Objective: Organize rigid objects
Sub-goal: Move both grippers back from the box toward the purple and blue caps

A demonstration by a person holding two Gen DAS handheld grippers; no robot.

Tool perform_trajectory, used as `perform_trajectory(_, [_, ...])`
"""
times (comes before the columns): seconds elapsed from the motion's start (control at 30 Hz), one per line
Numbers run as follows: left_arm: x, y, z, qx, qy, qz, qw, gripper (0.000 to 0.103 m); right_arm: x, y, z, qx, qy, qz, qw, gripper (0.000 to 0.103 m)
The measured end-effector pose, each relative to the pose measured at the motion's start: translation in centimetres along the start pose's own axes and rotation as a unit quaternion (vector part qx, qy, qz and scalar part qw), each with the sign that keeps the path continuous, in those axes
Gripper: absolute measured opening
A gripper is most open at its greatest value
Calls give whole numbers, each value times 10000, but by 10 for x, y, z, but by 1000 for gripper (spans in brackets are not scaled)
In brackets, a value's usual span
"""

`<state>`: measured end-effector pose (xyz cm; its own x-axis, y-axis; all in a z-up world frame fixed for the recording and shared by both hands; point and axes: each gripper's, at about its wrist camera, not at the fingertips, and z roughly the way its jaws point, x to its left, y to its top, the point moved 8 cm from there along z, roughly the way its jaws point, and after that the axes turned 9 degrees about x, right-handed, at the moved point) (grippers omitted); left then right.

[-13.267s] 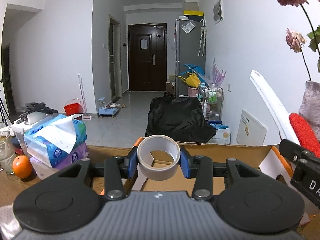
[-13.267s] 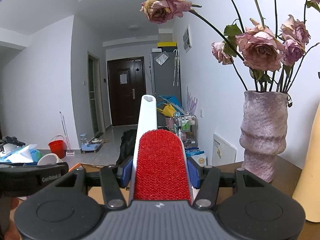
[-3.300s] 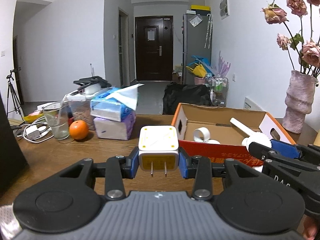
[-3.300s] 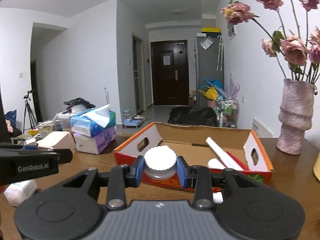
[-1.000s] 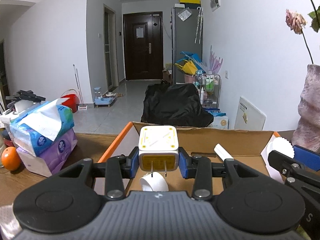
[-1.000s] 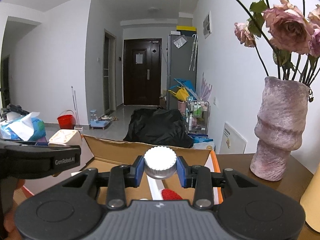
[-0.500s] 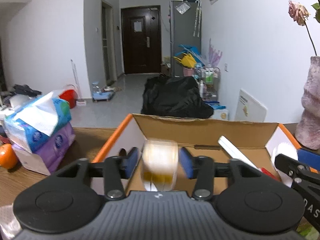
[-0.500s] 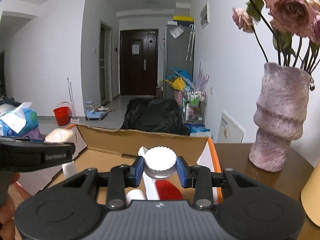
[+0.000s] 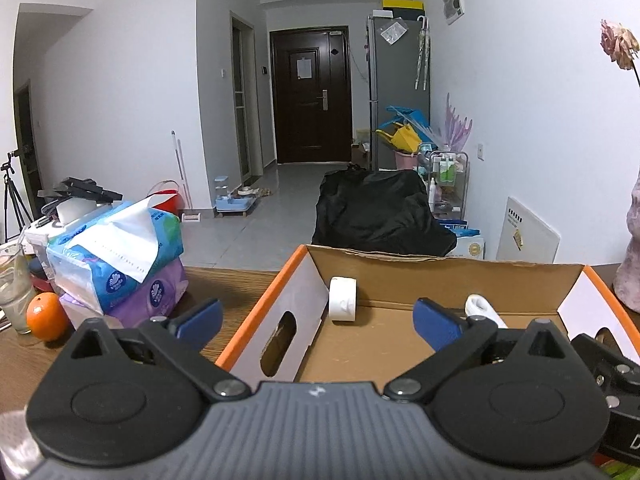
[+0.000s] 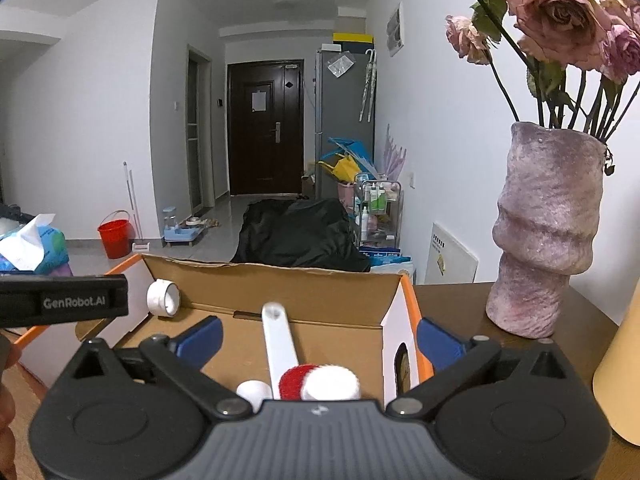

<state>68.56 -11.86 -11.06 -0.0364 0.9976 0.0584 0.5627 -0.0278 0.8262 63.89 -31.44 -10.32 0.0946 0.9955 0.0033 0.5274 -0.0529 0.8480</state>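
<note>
lint brush (image 10: 294, 376) head half hidden behind right gripper (image 10: 318, 338) body, vase (image 9: 632, 248) cut off

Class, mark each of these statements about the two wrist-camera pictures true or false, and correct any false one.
1. The white roll of tape lies inside the open cardboard box. True.
2. The right hand-held gripper grips a white ridged cap. False: its jaws stand open and empty; the white ridged cap lies in the box.
3. The round orange fruit sits in the box. False: it rests on the brown wooden table.
4. The left hand-held gripper is open. True.
</note>
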Motion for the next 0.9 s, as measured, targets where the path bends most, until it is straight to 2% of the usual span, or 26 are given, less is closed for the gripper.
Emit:
perform_trajectory(0.5, [8, -6, -23, 51, -156, -45, 9999, 103, -3, 3, -29, -290, -83, 30, 9995, 103])
perform_trajectory(0.9, [11, -24, -62, 44, -230, 63, 9997, 103, -20, -10, -69, -411, -221, 118, 9988, 103])
